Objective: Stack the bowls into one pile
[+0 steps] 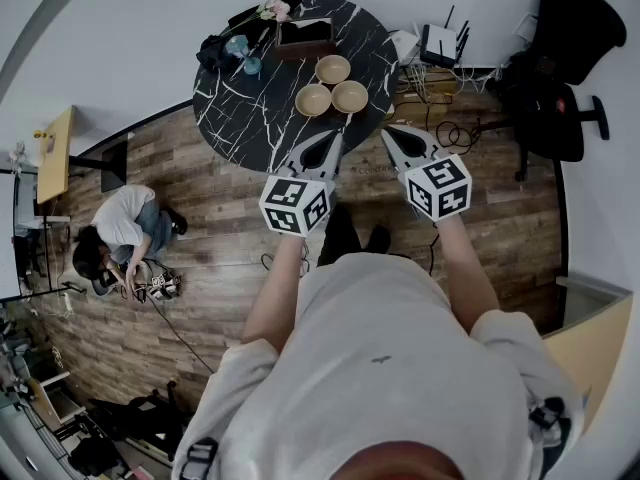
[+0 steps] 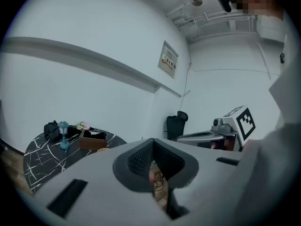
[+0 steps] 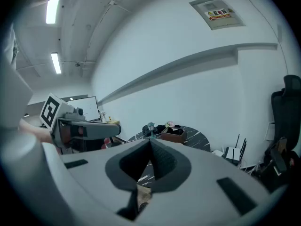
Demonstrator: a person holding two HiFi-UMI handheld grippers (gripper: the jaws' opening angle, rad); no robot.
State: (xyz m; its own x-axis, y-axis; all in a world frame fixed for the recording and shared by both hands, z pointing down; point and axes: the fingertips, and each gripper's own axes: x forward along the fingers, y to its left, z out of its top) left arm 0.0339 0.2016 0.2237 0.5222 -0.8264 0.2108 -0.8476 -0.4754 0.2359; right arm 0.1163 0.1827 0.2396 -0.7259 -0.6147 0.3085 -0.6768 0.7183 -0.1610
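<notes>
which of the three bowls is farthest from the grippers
The back bowl, nearest the brown box; the other two bowls sit side by side closer to the table's near edge.

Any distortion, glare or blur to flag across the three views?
Head view: heavy fisheye, the walls bow, but the table and bowls stay sharp. Left gripper view: dark vignette, mosaic patch at upper right. Right gripper view: vignette too, and the ceiling lights are blown out.

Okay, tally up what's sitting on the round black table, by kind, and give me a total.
bowls: 3
brown box: 1
blue lamp: 1
flower bunch: 1
black bundle: 1
Total: 7
</notes>
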